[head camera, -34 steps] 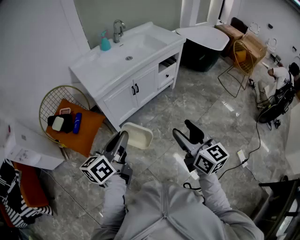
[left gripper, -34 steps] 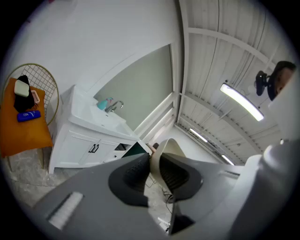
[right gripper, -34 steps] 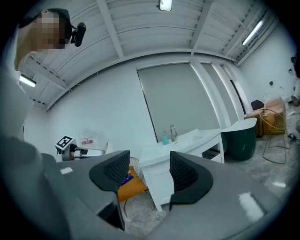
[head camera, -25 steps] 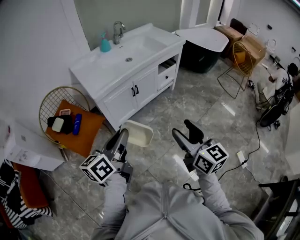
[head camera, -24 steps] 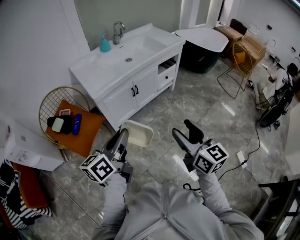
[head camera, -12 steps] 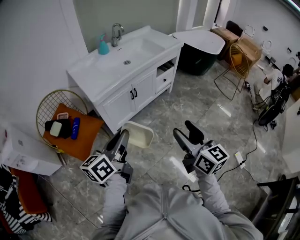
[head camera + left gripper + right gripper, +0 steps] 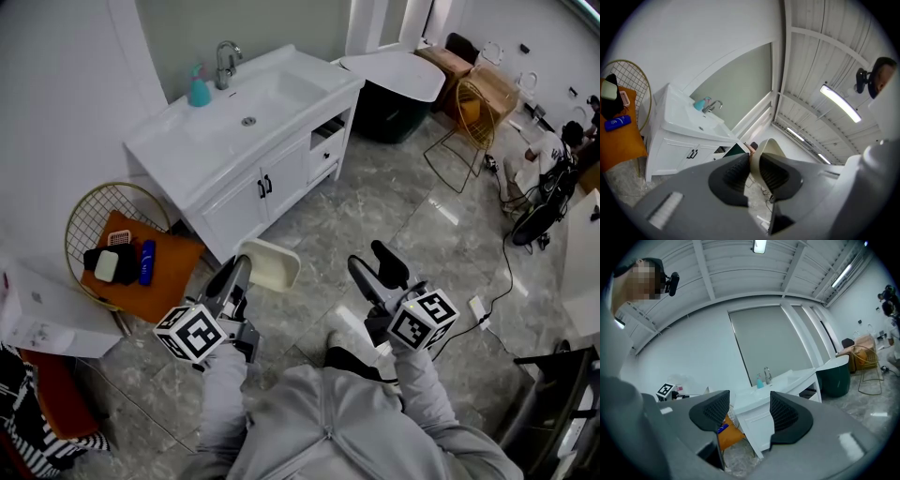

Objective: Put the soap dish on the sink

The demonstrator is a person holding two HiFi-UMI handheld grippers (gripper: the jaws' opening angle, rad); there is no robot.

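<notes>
My left gripper (image 7: 236, 271) is shut on the rim of a cream soap dish (image 7: 269, 263), which hangs over the marble floor in front of the white vanity. In the left gripper view the dish (image 7: 768, 146) shows edge-on, pinched between the dark pads of that gripper (image 7: 753, 173). The white sink (image 7: 246, 105) with a chrome tap (image 7: 223, 61) and a teal soap bottle (image 7: 198, 90) lies ahead at upper left. My right gripper (image 7: 377, 266) is open and holds nothing; in its own view the gripper (image 7: 746, 409) frames the vanity (image 7: 761, 406).
A gold wire chair (image 7: 112, 246) with an orange cushion, a black bag and a blue bottle stands left of the vanity. A dark tub with a white rim (image 7: 398, 89) and another wire chair (image 7: 466, 117) are at the back right. A cable (image 7: 511, 253) trails across the floor.
The view has shifted slightly: the vanity and the chair sit a little further left and up. Both grippers keep their pose, the left still holding the dish.
</notes>
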